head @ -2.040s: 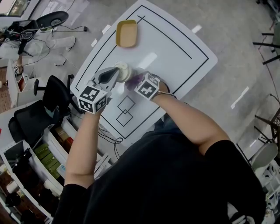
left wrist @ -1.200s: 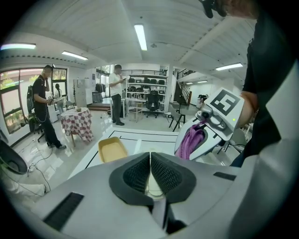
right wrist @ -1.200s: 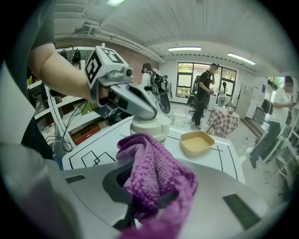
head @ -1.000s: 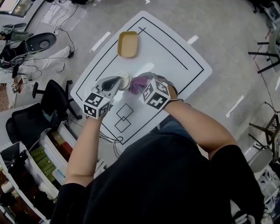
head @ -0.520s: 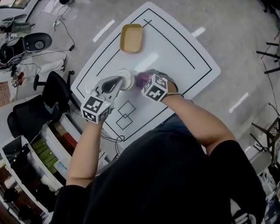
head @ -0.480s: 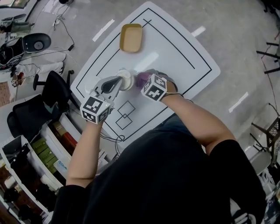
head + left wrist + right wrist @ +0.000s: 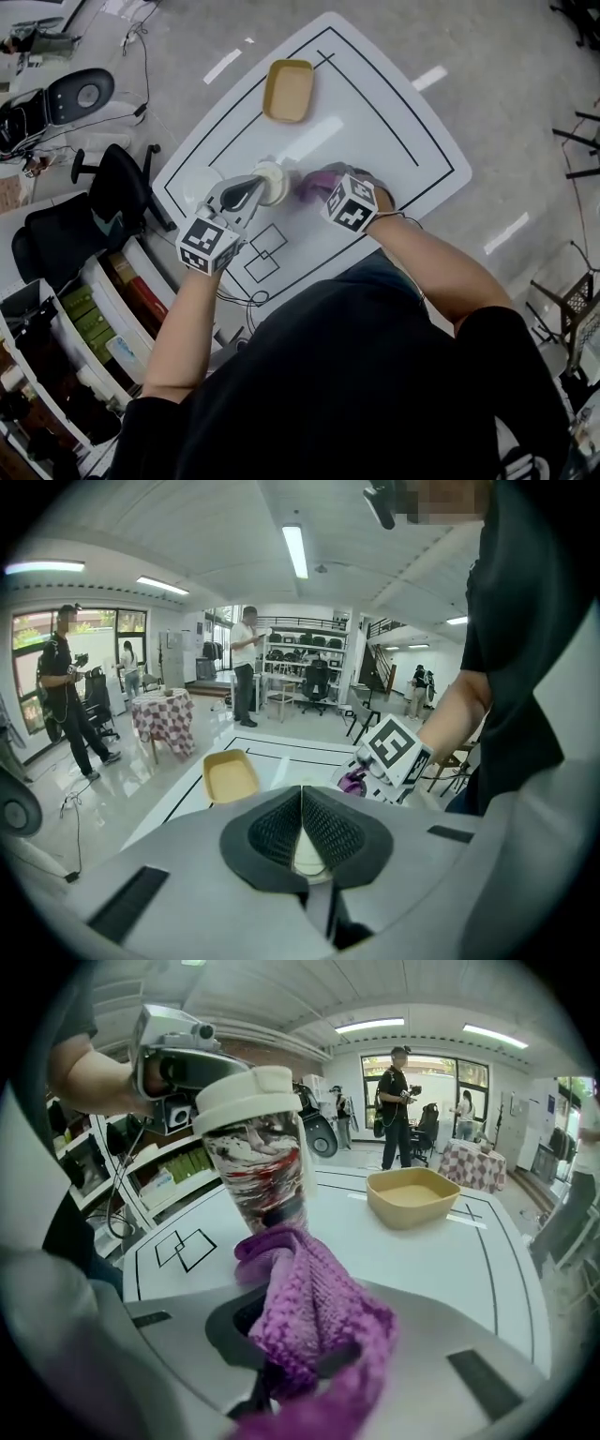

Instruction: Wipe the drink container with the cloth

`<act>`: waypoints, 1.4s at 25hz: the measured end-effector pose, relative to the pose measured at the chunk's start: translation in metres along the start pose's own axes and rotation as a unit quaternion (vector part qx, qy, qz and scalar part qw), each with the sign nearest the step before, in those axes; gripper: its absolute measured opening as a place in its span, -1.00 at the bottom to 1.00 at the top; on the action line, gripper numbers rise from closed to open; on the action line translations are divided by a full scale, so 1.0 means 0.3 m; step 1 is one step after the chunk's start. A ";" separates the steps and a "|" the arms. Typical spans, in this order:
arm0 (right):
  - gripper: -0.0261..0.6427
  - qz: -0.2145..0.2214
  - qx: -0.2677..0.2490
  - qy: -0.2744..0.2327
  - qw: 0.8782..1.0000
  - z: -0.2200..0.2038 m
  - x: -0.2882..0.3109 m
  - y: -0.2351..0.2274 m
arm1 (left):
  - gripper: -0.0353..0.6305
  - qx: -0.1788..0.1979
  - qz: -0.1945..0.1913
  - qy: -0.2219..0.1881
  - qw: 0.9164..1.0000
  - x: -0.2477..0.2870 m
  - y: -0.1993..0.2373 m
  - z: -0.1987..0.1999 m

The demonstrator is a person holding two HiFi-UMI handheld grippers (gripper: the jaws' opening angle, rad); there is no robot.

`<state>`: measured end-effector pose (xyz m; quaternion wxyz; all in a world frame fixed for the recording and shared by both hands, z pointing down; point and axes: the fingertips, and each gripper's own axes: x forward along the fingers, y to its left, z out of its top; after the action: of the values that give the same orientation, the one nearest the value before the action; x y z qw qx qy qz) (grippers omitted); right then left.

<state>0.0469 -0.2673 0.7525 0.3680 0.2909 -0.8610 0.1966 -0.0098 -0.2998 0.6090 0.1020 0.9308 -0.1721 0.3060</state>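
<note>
The drink container (image 7: pixel 273 178) has a cream lid and a red, white and black patterned body (image 7: pixel 258 1171). It is on the white table (image 7: pixel 394 122). My left gripper (image 7: pixel 255 185) reaches it from the left and is shut on its lid. A sliver of the cream lid (image 7: pixel 309 853) shows under the closed pads of that gripper (image 7: pixel 302 803). My right gripper (image 7: pixel 328 187) is shut on a purple knitted cloth (image 7: pixel 309 1307). The cloth (image 7: pixel 314 183) lies against the container's lower right side and hides its base.
A tan tray (image 7: pixel 288 91) sits at the table's far end. Two black outlined squares (image 7: pixel 267 246) are printed near me. A black office chair (image 7: pixel 117 187) and shelves of boxes (image 7: pixel 94 319) stand left of the table. Several people stand further off in the room.
The head view has shifted slightly. Both grippers stay at the container with the same grips, and the cloth stays at its right side.
</note>
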 end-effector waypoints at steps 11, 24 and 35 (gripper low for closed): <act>-0.67 0.012 -0.125 -0.109 0.986 0.266 -0.265 -0.077 | -0.82 -0.010 0.013 0.001 1.000 -0.001 0.004 0.018; -0.68 0.045 -0.127 -0.125 0.983 0.391 -0.134 -0.103 | -0.82 -0.014 0.031 -0.006 0.999 0.005 0.011 0.016; -0.70 0.043 -0.119 -0.048 0.991 0.259 0.125 -0.131 | -0.83 -0.023 0.038 -0.012 0.999 0.012 0.022 0.013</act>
<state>0.0110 -0.3533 0.7348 0.3495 0.2169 -0.9066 0.0936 -0.0077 -0.3079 0.6086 0.1091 0.9247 -0.2157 0.2942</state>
